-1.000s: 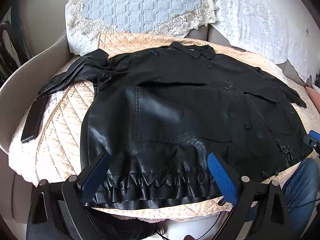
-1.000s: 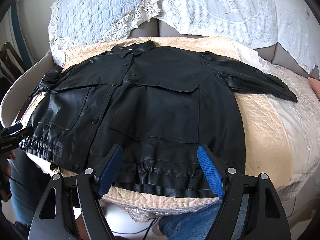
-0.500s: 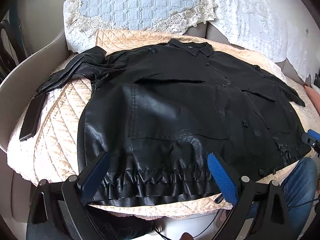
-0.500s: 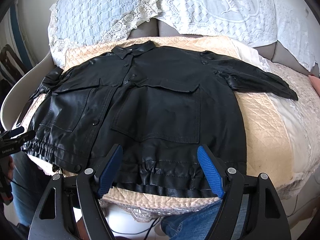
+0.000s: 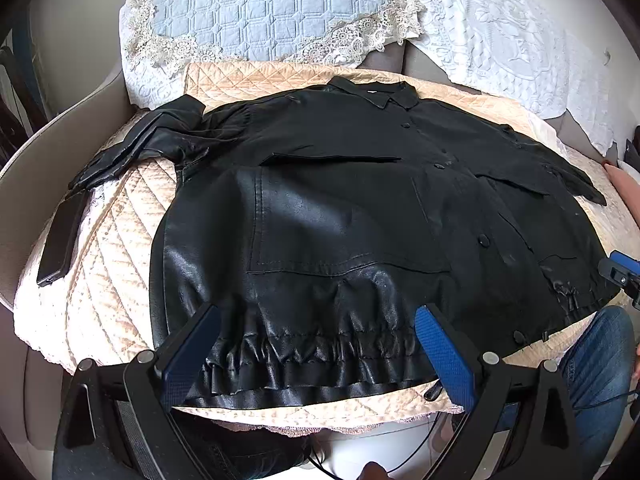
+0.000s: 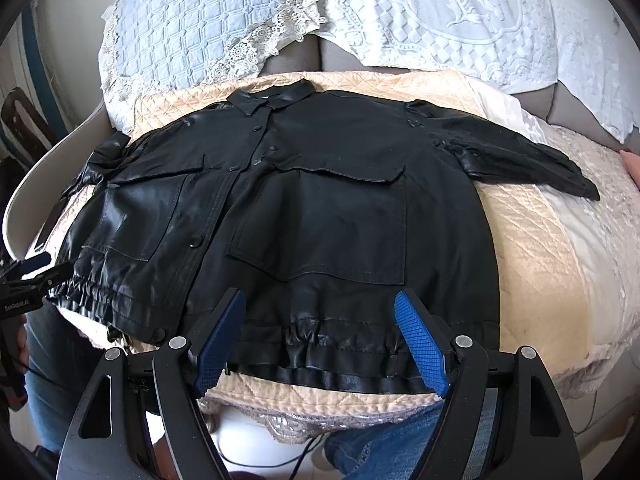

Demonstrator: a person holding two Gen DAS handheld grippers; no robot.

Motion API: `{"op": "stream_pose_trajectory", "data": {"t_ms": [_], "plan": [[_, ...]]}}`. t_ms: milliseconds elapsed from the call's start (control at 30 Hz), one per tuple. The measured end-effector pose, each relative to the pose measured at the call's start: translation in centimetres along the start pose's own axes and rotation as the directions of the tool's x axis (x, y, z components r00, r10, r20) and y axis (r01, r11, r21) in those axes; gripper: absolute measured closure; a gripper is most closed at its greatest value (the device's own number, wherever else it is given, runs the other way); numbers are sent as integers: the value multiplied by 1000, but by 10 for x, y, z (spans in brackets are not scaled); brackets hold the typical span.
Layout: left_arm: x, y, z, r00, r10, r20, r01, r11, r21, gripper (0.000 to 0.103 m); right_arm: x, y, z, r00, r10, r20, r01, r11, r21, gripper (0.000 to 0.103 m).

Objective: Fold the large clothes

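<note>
Black jacket [image 5: 340, 208] spread flat — both jaws wide, empty; phone [image 5: 60, 240] only in left view.

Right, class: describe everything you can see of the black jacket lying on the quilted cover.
The black jacket looks like glossy leather or imitation leather. It lies flat, front up and buttoned, on the peach quilted cover, collar away from the cameras. It has two large flap pockets, dark buttons and a gathered hem near the cover's front edge. Both sleeves spread sideways. The left hand-held gripper and the right hand-held gripper are open at the hem, gripping nothing.
</note>
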State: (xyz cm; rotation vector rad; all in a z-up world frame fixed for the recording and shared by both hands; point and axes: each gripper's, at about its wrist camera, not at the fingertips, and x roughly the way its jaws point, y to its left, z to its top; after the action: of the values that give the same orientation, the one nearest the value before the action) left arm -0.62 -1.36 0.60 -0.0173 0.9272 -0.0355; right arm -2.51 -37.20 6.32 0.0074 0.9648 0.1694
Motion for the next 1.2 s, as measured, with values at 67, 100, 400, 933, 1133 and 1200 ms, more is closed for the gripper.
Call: {"op": "stream_pose_trajectory", "data": {"t_ms": [67,100,400,933,1133,1200], "plan": [[0,0,0,1000,1,0,-1,1000,2,4,0,1,0,1000,-1,1,1,1000,-3,26],[0,0,0,1000,1,-1,-1,1000,3,4,0,2,0,1000,0,0,0,1000,-4,26],[-1,0,0,1000,4,12,-4,1000,7,4,1,5,2,1000,1,-2,-1,1000,-15,26],[-1,1,-4,1000,15,20,-15,1000,-3,4,3,13,2,1000,3,-9,-3,999,-38,26],[-2,1,-4,999,19,29,-19,1000,-1,4,3,15,3,1000,3,-10,-3,999,-41,26],[-3,1,-5,999,24,30,-24,1000,0,4,3,17,3,1000,4,-12,-4,999,-48,26]]}}
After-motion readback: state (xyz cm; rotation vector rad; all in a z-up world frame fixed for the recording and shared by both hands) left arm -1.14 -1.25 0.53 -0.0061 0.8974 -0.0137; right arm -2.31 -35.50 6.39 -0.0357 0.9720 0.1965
